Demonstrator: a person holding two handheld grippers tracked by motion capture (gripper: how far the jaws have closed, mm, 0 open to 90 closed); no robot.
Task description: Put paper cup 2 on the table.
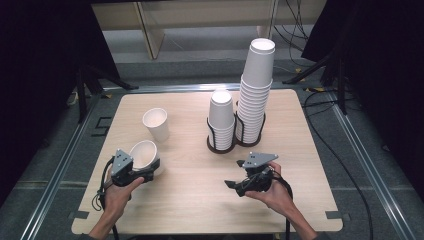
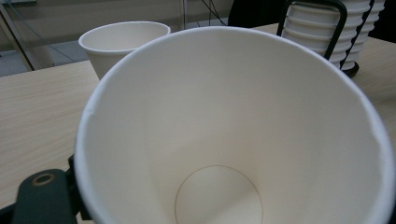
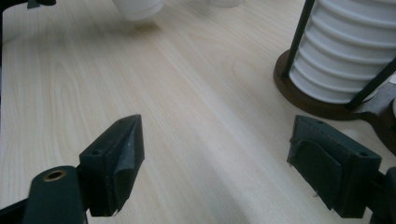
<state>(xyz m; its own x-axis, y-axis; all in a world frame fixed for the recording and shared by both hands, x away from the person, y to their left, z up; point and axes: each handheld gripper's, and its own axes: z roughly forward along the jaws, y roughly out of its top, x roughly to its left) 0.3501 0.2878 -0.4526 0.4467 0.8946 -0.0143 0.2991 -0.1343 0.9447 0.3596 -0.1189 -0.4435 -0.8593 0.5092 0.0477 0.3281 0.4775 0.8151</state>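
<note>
From the high view, your left gripper (image 1: pixel 150 169) sits at about 8 o'clock on the table (image 1: pixel 200 210), clamped on the wall of a tilted cup (image 1: pixel 143 154) whose mouth faces back toward you. A second cup (image 1: pixel 156 124) stands upright at 12 o'clock from the held one, near it but apart. Your right gripper (image 1: pixel 235 176) hovers at about 5 o'clock on the table, pointing toward 9 o'clock with its jaws spread and nothing between them. At 12 o'clock from it, two black wire holders stand side by side: the short stack (image 1: pixel 221 120) on the left and the tall stack (image 1: pixel 256 90) on the right. In the left gripper view, you look straight into the held cup (image 2: pixel 224 140), with one jaw showing at 7 o'clock outside its wall; the upright cup (image 2: pixel 121 44) stands at 11 o'clock and a stack (image 2: pixel 327 32) at 1 o'clock. In the right gripper view, your jaws stand wide apart over bare table (image 3: pixel 201 107), with a stack (image 3: pixel 345 56) in its holder at 2 o'clock.
</note>
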